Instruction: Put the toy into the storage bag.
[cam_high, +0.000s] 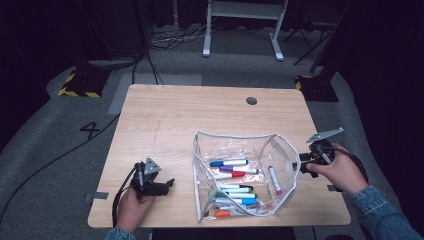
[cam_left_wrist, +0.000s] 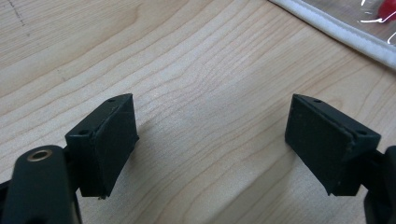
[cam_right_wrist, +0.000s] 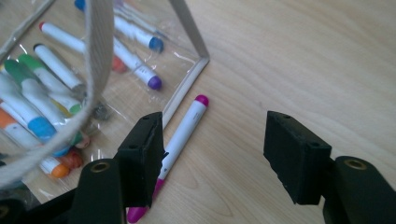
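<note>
A clear pouch (cam_high: 235, 136) with white trim stands open on the wooden table (cam_high: 165, 115), with several coloured markers (cam_high: 235, 187) inside. In the right gripper view, a white marker with a magenta cap (cam_right_wrist: 184, 128) lies on the wood just outside the pouch's edge (cam_right_wrist: 187, 84), and it runs under the left jaw. My right gripper (cam_right_wrist: 219, 154) is open with nothing between its pads, and in the high view it (cam_high: 302, 167) sits at the pouch's right side. My left gripper (cam_high: 170, 184) rests low on the table left of the pouch, open (cam_left_wrist: 210, 140) over bare wood.
The pouch's white trim (cam_left_wrist: 341, 32) crosses the top right corner of the left gripper view. A dark round grommet (cam_high: 251, 100) sits near the table's far edge. Cables and a white desk frame (cam_high: 240, 20) are on the floor beyond the table.
</note>
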